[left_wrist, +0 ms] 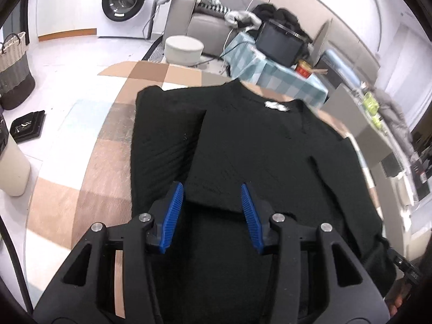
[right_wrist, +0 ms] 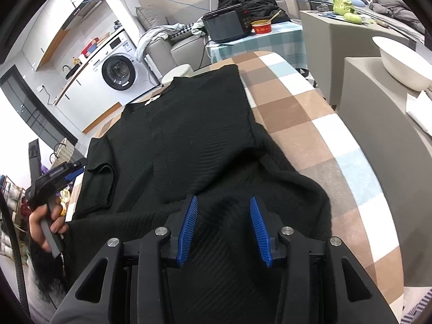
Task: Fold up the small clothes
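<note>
The black sweater (left_wrist: pixel 259 145) lay flat on the checked tablecloth (right_wrist: pixel 310 124), collar with its white label (left_wrist: pixel 275 105) at the far end; one sleeve was folded across the body. The knit looked soft, limp and fairly thick, likely to sag and drag; the hem corners nearest both grippers suited pinching. The left gripper (left_wrist: pixel 212 197) and right gripper (right_wrist: pixel 222 210) hovered over the hem, jaws spread wide, holding nothing.

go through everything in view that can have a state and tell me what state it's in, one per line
Black sweater: spread flat on the checked table, left sleeve folded in over the body.
Left gripper: jaws open, empty.
Right gripper: jaws open, empty.
Washing machine: door closed.
</note>
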Motion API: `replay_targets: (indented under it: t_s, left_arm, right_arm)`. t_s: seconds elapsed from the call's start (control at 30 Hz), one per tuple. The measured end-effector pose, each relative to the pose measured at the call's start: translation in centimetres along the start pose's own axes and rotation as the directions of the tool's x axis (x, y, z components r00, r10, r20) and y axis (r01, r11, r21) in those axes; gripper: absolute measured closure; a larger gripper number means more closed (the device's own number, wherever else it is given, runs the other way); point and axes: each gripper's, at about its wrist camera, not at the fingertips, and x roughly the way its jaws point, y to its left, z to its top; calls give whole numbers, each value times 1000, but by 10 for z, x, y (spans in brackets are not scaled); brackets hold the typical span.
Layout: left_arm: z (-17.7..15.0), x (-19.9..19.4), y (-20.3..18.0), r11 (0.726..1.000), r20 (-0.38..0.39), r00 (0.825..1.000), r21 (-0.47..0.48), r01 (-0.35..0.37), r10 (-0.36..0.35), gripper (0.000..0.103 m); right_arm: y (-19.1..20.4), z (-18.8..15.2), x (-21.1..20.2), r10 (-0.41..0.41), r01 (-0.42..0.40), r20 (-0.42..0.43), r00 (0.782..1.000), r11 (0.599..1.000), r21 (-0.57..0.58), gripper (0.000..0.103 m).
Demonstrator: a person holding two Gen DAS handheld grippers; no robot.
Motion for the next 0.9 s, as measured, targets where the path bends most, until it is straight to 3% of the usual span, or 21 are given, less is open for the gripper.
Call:
replay_targets:
  t_s: [0.07, 0.13, 0.17, 0.2, 0.33, 0.43, 0.53, 0.6, 0.67, 0.7, 0.9]
  left_arm:
    - [0, 16, -5, 999, -28, 999, 6, -44, 45, 61]
    - [2, 28, -3, 999, -52, 998, -5, -46, 46, 70]
    - [1, 32, -3, 999, -54, 998, -6, -45, 44, 86]
    - [2, 34, -3, 999, -56, 998, -5, -40, 40, 96]
    - [2, 23, -13, 1000, -13, 1000, 13, 25, -25, 100]
    - [8, 5, -39, 989, 46, 989, 55, 138, -140, 100]
    - [15, -3, -59, 984, 62, 984, 80, 161, -166, 92]
    - [16, -8, -65, 983, 66, 985, 96, 155, -162, 59]
    - [15, -18, -63, 987, 109, 984, 86, 134, -143, 42]
    - [13, -23, -59, 989, 127, 982, 81, 127, -136, 38]
    - [-10, -51, -27, 997, 118, 991, 43, 63, -68, 38]
  right_arm:
    - [-3, 1, 2, -4, 4, -3, 1000, 1000, 10, 61]
    - [-4, 1, 4, -6, 6, -7, 1000, 1000, 11, 61]
    - [-4, 1, 5, -4, 4, -9, 1000, 1000, 10, 61]
    - [-4, 1, 6, -3, 3, -12, 1000, 1000, 9, 61]
    - [-7, 1, 8, -1, 2, -17, 1000, 1000, 14, 61]
    - [-8, 0, 7, -9, 9, -19, 1000, 1000, 16, 61]
    - [-8, 1, 0, -18, 18, -7, 1000, 1000, 12, 61]
    - [-9, 0, -7, -22, 22, 7, 1000, 1000, 14, 61]
    - [-10, 0, -10, -30, 29, 12, 999, 999, 17, 61]
    - [-11, 0, -11, -33, 33, 13, 999, 999, 20, 61]
    - [-9, -1, -12, -31, 31, 13, 999, 1000, 6, 61]
